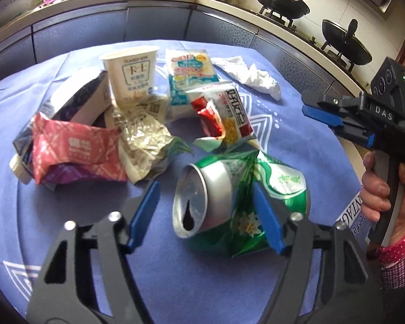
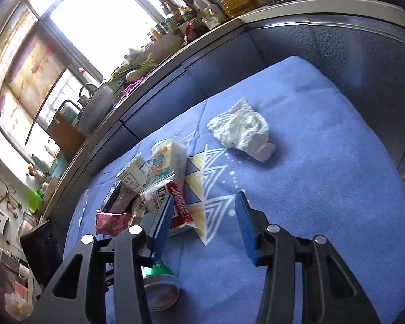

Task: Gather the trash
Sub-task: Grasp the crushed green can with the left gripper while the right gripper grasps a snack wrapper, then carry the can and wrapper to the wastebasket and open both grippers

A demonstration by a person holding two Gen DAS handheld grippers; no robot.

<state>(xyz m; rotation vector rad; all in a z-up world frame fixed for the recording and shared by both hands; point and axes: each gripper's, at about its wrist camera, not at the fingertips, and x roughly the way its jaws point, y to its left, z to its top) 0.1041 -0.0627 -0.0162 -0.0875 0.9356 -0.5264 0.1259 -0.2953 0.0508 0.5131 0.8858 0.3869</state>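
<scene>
Lying crushed on the blue cloth [image 1: 175,283]: green can [image 1: 216,202], straddled by left gripper [image 1: 206,210], pads not yet pressing. Hovering empty, jaws parted, over cloth: right gripper [image 2: 205,221].

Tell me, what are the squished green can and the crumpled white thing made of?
The green can looks like thin metal, probably aluminium: its silvery top is shiny and its printed side is dented in sharp creases. The crumpled white thing looks like soft paper, likely a tissue or napkin: it is dull, not shiny, with lots of small floppy wrinkles.
</scene>
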